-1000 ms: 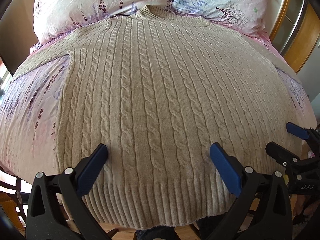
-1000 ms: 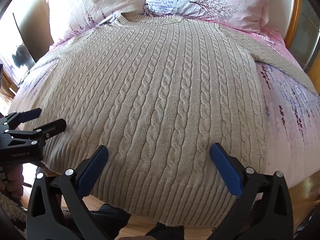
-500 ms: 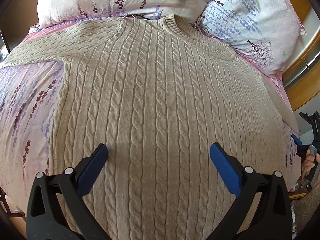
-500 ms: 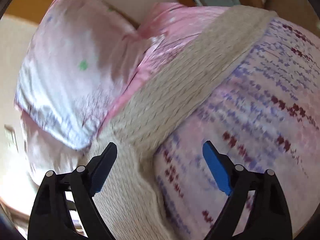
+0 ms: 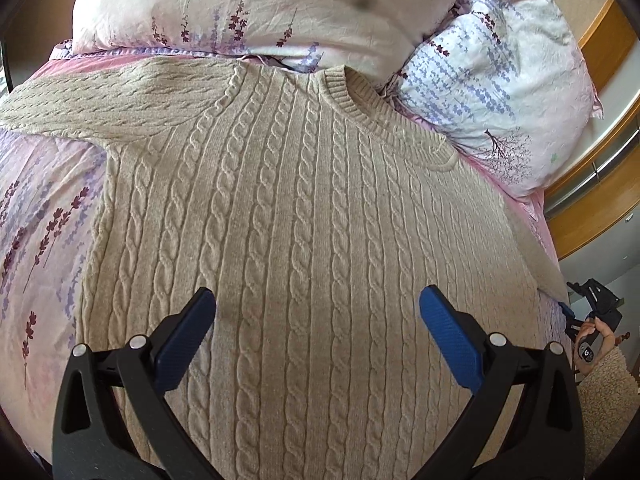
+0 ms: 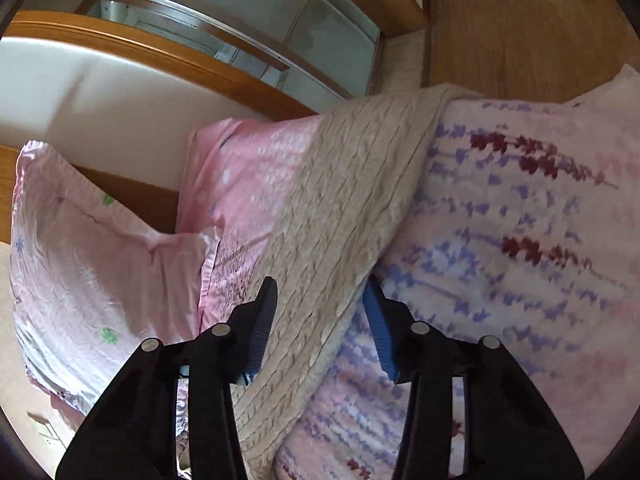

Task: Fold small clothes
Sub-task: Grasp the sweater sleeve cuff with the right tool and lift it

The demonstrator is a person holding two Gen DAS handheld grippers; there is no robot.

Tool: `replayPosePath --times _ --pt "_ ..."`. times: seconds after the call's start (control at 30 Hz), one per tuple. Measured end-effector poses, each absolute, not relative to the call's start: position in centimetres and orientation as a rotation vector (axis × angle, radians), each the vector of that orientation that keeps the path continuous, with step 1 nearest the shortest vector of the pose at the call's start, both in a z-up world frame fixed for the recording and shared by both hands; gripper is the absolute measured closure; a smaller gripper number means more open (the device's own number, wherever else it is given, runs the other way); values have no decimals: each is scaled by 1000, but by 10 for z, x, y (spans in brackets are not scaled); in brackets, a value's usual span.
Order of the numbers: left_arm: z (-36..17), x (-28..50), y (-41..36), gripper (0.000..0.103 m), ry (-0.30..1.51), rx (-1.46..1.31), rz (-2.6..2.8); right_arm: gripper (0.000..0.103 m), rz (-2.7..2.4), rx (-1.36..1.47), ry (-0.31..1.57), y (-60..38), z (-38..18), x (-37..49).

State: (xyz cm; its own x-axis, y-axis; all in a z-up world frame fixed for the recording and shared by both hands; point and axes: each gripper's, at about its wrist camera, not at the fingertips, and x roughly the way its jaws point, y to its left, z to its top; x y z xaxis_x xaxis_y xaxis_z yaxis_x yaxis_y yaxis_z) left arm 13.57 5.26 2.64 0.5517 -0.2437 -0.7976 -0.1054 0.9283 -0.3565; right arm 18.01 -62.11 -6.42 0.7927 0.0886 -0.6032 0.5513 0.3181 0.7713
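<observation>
Item: beige cable-knit sweater (image 5: 312,240), laid flat, front up, on the floral pink bedspread (image 5: 36,216). Landmark for all entries below: the sweater's ribbed collar (image 5: 348,92).

- Pillows: a pale pink pillow (image 5: 256,4) lies just beyond the collar; a white pillow with blue sprigs (image 5: 500,88) lies to the collar's right, touching the shoulder.
- One sleeve (image 5: 100,100) runs out left of the collar, flat on the bedspread.
- My left gripper (image 5: 316,320) hovers over the sweater body, well below the collar, its blue pads (image 5: 448,336) spread wide with nothing between them.
- My right gripper (image 6: 320,320) is at the other sleeve (image 6: 352,208), far to the collar's right, by the bed's edge. The jaws are narrowed, one pad on each side of the sleeve; whether they actually pinch the knit I cannot tell, as the view is blurred.
- Wooden floor (image 6: 520,20) beyond that sleeve's end.
</observation>
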Motion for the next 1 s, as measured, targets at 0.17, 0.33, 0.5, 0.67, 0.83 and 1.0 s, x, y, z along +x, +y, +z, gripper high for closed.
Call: replayPosePath --times 0.17,0.33,0.5,0.67,0.83,1.0 --pt "28 138 56 2 974 -419 -93 94 -354 1165 623 -623 -63 188" --pt "33 137 66 2 938 -486 -107 95 -205 1055 497 -597 -15 194" --pt "36 141 73 4 925 -521 -121 95 111 998 421 -526 39 202" --pt "41 147 75 7 907 -539 -142 95 398 931 552 -411 36 208" --pt "46 144 79 7 883 -543 -146 95 440 798 828 -321 -26 210" --pt "49 138 89 7 875 -531 -134 82 411 863 883 -325 -38 213"
